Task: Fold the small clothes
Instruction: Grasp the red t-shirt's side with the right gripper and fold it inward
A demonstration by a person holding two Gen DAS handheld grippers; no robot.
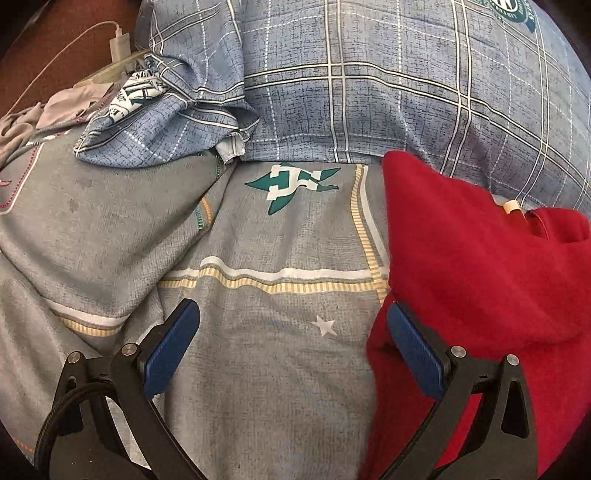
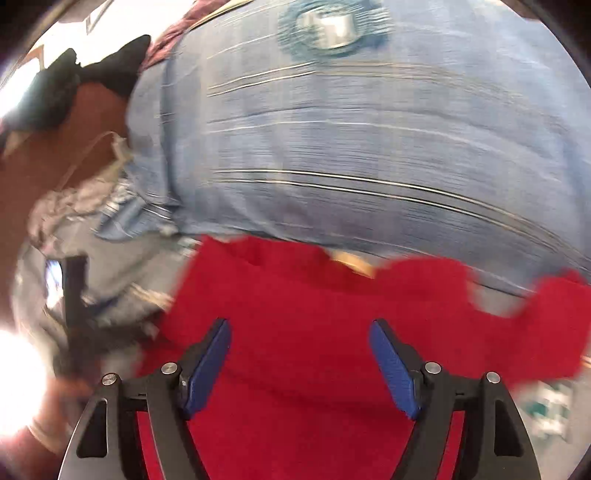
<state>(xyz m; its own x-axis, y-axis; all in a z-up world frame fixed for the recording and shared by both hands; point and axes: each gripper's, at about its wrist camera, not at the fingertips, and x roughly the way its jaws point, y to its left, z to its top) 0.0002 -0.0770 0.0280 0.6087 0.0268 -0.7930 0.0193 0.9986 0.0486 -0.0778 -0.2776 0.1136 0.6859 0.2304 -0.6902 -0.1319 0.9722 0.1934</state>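
A: What can't you make out?

B: The right wrist view is smeared with motion blur. The round emblem (image 2: pixel 332 27) on the far blue plaid pillow (image 2: pixel 369 147) is unreadable, and a glare patch (image 2: pixel 18 373) whites out the near left corner.

A: And the red garment (image 1: pixel 480 277)?

B: Cut off at the right and near edges in the left wrist view, so its outline stays unknown. It hides the grey sheet (image 1: pixel 258 369) beneath. The cable (image 1: pixel 48 62) runs off the far left edge.
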